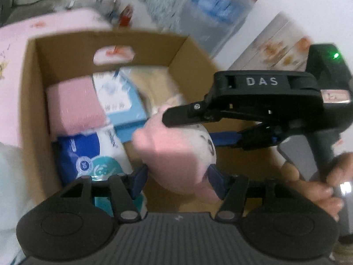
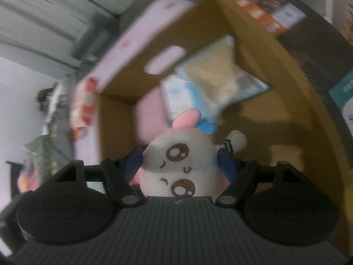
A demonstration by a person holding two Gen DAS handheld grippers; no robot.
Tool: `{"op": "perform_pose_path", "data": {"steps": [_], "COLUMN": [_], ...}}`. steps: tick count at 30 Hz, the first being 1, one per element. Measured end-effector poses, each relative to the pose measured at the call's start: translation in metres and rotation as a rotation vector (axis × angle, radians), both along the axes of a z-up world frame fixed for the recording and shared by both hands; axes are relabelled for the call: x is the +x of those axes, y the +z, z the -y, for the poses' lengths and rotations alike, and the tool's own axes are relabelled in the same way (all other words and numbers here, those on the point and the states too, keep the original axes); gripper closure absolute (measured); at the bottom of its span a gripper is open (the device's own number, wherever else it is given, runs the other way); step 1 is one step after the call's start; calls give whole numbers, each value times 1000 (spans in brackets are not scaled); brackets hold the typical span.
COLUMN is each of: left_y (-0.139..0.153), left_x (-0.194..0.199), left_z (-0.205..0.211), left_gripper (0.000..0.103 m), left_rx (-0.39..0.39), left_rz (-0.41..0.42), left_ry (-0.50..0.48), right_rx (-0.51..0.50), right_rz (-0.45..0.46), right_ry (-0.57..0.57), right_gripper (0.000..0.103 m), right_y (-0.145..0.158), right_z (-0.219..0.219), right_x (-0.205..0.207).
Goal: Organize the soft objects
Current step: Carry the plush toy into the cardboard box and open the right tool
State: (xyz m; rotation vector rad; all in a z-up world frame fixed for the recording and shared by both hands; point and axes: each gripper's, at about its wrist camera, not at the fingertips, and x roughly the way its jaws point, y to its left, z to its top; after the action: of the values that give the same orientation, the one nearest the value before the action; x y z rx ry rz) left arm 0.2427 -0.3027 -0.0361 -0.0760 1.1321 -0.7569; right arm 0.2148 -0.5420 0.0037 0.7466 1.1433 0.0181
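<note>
A pink and white plush toy (image 1: 174, 152) hangs over an open cardboard box (image 1: 30, 88). My left gripper (image 1: 178, 176) is shut on its body, a blue pad pressed on each side. From the right, my right gripper (image 1: 189, 128) clamps the toy's white head. In the right wrist view the toy's face (image 2: 178, 167) fills the gap of the right gripper (image 2: 179, 161), whose pads press both cheeks. Inside the box lie a pink block (image 1: 75, 106), a light blue tissue pack (image 1: 119, 97), a dark blue wipes pack (image 1: 88, 154) and a beige soft item (image 1: 154, 81).
A pink case (image 1: 44, 26) stands right behind the box (image 2: 220, 17). Further back are a clear bin with blue contents (image 1: 216, 11) and a fluffy mat. A person's hand (image 1: 320, 183) grips the right tool's handle. A teal package (image 2: 344, 92) lies at the right.
</note>
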Motion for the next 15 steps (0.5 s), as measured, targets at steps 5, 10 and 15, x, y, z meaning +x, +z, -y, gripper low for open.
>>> {"op": "perform_pose_path", "data": {"steps": [5, 10, 15], "left_y": [-15, -1, 20], "left_x": [12, 11, 4], "left_z": [12, 8, -6], "left_gripper": [43, 42, 40], "left_rx": [47, 42, 21], "left_rz": [-28, 7, 39], "left_ry": [31, 56, 70], "right_rx": [30, 116, 134], "right_rz": [-103, -70, -61], "right_ry": [-32, -59, -76], "right_gripper": [30, 30, 30], "right_y": [-48, -52, -53], "right_z": [3, 8, 10], "right_x": [8, 7, 2]}}
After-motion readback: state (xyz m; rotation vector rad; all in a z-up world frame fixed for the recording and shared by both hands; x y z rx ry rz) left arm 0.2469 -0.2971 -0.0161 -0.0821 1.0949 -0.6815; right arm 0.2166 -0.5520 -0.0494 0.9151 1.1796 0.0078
